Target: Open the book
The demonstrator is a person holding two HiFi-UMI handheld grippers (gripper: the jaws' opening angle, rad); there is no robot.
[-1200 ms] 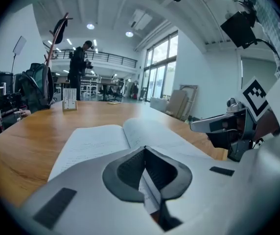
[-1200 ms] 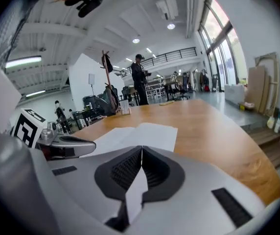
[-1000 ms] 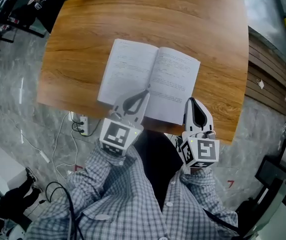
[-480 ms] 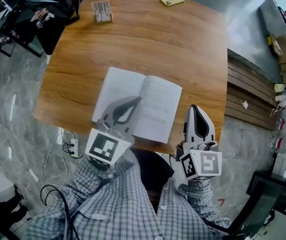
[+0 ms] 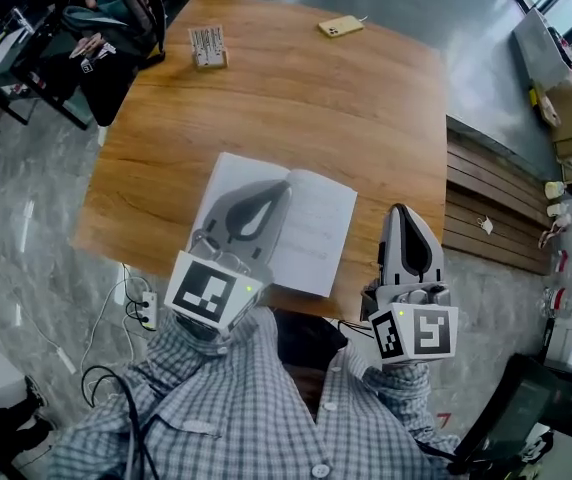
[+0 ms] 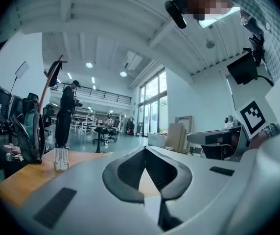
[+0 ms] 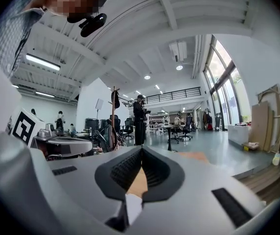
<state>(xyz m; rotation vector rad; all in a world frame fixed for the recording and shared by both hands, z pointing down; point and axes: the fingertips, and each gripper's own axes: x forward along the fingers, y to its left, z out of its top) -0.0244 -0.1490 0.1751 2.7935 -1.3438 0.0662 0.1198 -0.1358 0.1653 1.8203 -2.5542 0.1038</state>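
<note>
Book (image 5: 318, 230) lies open and flat on the wooden bench (image 5: 296, 98), pages up, close to the near edge and straight in front of me. It sits a little askew to that edge. By my reckoning the opening is done, with no cover or leaf waiting to be turned.

That would explain why both tools are idle. My left gripper (image 5: 282, 190) has its jaws pressed together with nothing between them. It hangs level over the left-hand page, and I cannot tell whether it clears the paper. My right gripper (image 5: 398, 210) is likewise closed on nothing, held off the bench's near edge, to the right of the book. Each gripper's own view looks out across the room, with only a sliver of tan wood showing behind the closed tips.

The pages are thin white paper with grey lines of print too small to read, and they meet in a shallow gutter down the middle. The bench is warm brown, smooth, with flowing grain and rounded corners.

My pads (image 7: 123, 173) are dark ribbed rubber, set in pale grey plastic shells that taper to a point. That shape seems suited to slipping under a cover.

At the far side a yellow phone (image 5: 341, 27) and a small card stand (image 5: 207, 46) sit well apart from the book.
</note>
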